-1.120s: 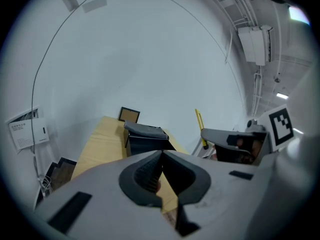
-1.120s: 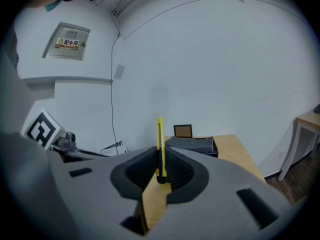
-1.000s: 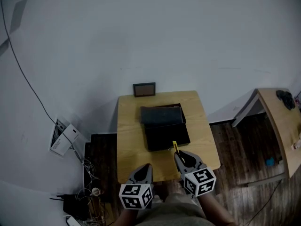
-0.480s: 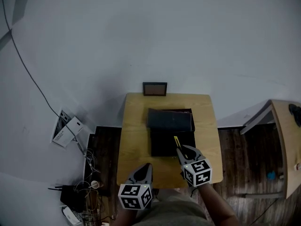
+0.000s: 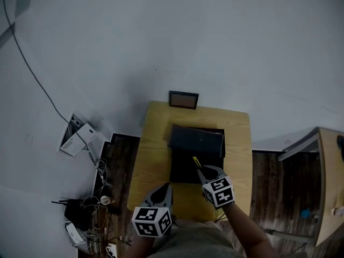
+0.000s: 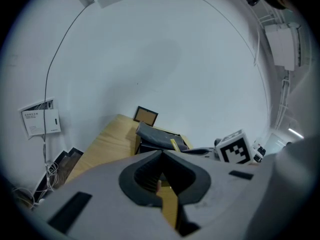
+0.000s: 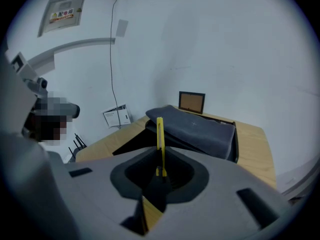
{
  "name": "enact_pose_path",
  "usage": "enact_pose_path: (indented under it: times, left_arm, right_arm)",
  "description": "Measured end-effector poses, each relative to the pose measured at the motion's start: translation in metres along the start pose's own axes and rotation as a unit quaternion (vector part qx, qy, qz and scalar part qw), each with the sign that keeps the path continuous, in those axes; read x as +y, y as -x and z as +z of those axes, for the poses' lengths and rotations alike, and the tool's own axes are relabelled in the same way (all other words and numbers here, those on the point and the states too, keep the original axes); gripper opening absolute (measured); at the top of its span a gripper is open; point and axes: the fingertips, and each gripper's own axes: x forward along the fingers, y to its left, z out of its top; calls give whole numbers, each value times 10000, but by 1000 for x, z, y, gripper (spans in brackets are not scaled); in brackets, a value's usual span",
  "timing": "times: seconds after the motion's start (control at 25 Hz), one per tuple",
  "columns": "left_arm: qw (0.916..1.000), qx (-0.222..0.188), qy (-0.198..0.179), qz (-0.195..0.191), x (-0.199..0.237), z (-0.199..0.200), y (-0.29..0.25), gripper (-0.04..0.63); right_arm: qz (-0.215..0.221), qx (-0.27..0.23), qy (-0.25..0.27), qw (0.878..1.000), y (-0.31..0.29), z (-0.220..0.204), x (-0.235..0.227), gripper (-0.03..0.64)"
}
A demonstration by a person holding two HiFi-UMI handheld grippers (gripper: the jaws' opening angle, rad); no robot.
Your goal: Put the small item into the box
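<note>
A black box lies open in the middle of the wooden table, its dark lid folded back at the far side. My right gripper is shut on a thin yellow strip that points up and forward over the box's near part. In the right gripper view the strip stands upright out of the jaws, with the lid just beyond. My left gripper hovers over the table's near edge, left of the box, jaws together and nothing in them.
A small framed picture leans on the wall at the table's far edge. Papers and cables lie on the floor at the left. A second table stands at the right.
My right gripper has carried the yellow strip forward, from the table's near edge to over the box. The left gripper stays at the near edge. The head view has shifted.
</note>
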Motion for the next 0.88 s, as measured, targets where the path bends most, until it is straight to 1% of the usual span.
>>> enact_pose_path:
  times: [0.36, 0.68, 0.88]
  left_arm:
    - [9996, -33, 141, 240, 6, 3, -7, 2]
    - [9988, -67, 194, 445, 13, 5, -7, 2]
    - [9985, -68, 210, 508, 14, 4, -8, 2]
  right_arm:
    - [379, 648, 270, 9968, -38, -20, -3, 40]
    - [681, 1283, 526, 9880, -67, -39, 2, 40]
    - [717, 1604, 665, 9822, -82, -46, -2, 41]
